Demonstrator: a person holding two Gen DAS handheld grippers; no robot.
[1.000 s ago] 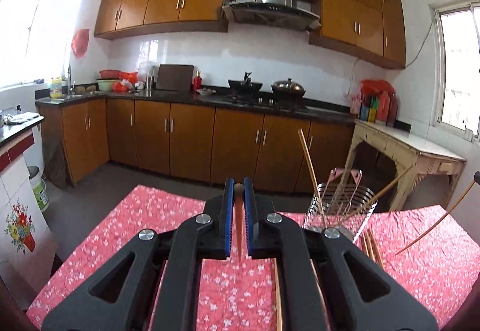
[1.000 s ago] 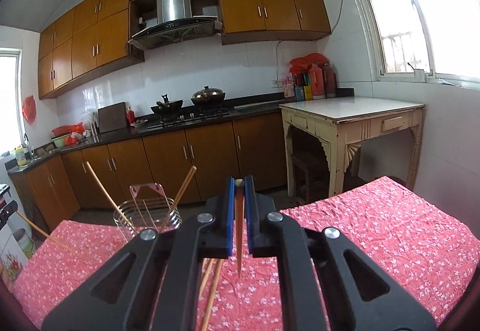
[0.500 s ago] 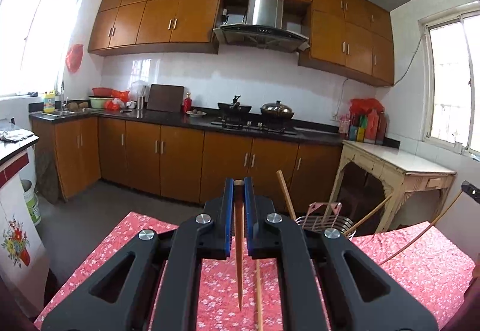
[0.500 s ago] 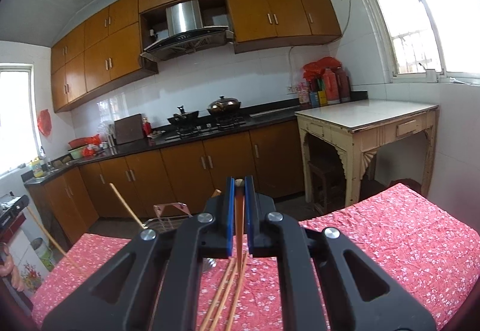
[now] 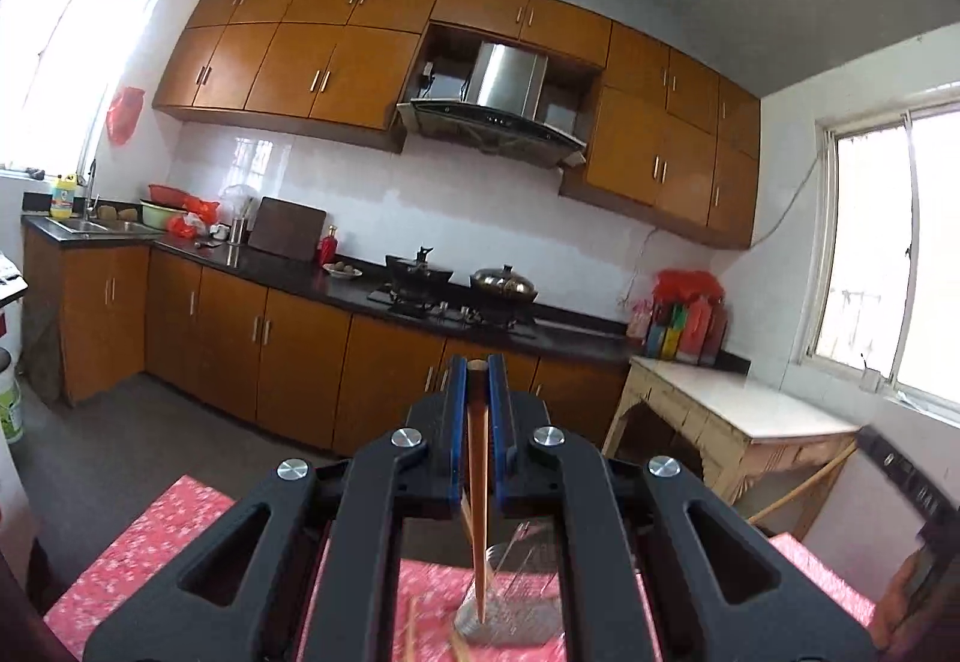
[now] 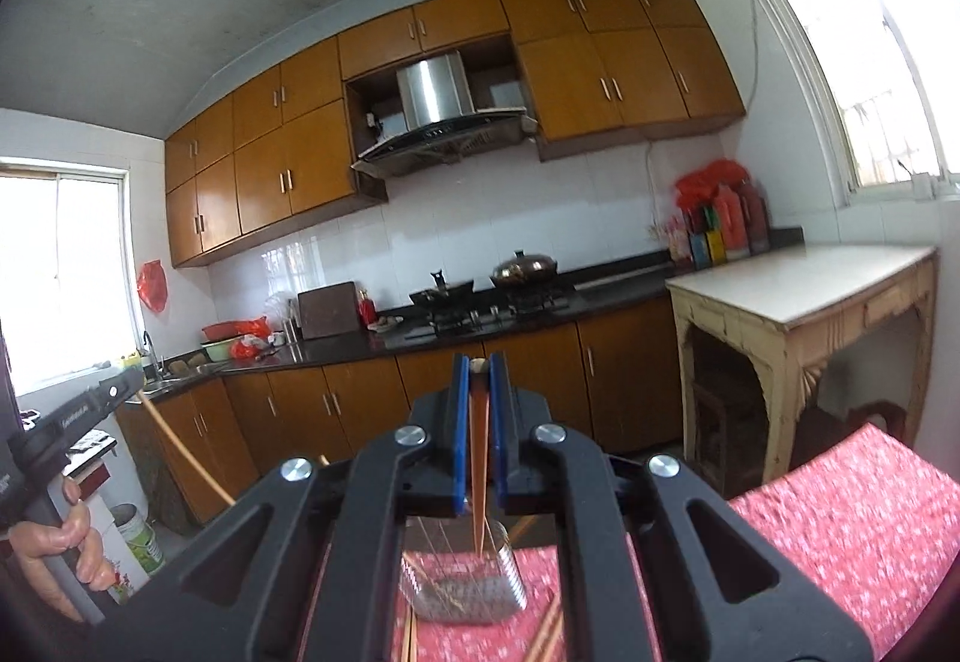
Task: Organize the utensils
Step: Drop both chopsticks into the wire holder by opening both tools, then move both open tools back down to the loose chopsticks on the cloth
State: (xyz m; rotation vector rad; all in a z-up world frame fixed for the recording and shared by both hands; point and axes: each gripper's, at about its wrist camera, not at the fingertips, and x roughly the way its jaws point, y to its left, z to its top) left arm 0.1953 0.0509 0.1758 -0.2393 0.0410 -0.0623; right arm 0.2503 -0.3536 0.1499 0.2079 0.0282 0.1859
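My left gripper is shut on a wooden chopstick that hangs point down over the wire utensil holder on the red floral tablecloth. My right gripper is shut on another wooden chopstick, its tip above the same wire holder. Loose chopsticks lie on the cloth beside the holder. The left gripper with its chopstick shows at the left of the right wrist view.
Kitchen cabinets and a stove counter stand beyond the table. A cream side table stands at the right wall. The right gripper's handle shows at the right edge of the left wrist view.
Both grippers have lifted and tilted up, each holding its chopstick. The table has dropped low in both views and the wire holder now sits under the chopstick tips.
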